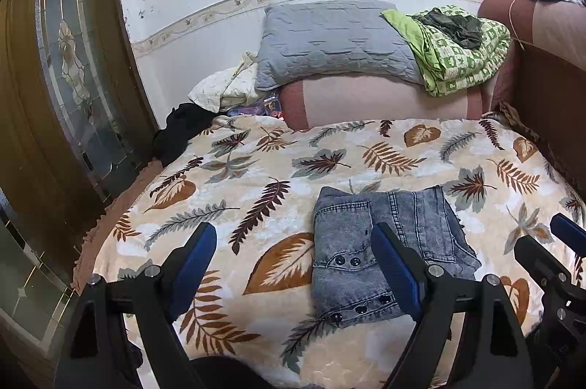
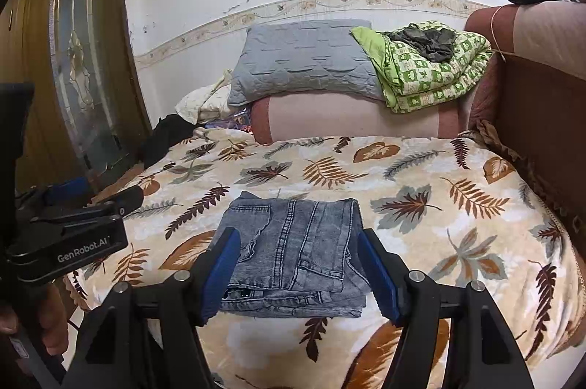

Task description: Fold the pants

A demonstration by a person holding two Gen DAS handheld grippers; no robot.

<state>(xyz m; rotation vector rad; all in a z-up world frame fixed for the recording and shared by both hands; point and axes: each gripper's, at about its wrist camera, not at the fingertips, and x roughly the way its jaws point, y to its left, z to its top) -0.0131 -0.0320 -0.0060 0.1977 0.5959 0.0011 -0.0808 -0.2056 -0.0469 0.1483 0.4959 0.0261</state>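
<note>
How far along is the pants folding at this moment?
Done: the grey jeans lie on the leaf-print blanket as a compact rectangular stack of layers. In hand: nothing; the left hand-held gripper and right hand-held gripper hang open above the bed, pads off the denim. Left: at most a tidy-up of the slightly uneven near edges; the fold itself looks finished.

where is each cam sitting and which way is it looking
Left wrist: rides the left gripper, aimed down across the bed toward the wall; its open blue fingers and the right gripper's tip show.
Right wrist: rides the right gripper, same heading; its open fingers frame the jeans, with the left gripper and a hand at left.
Shared: folded jeans, leaf-print blanket, grey pillow.
</note>
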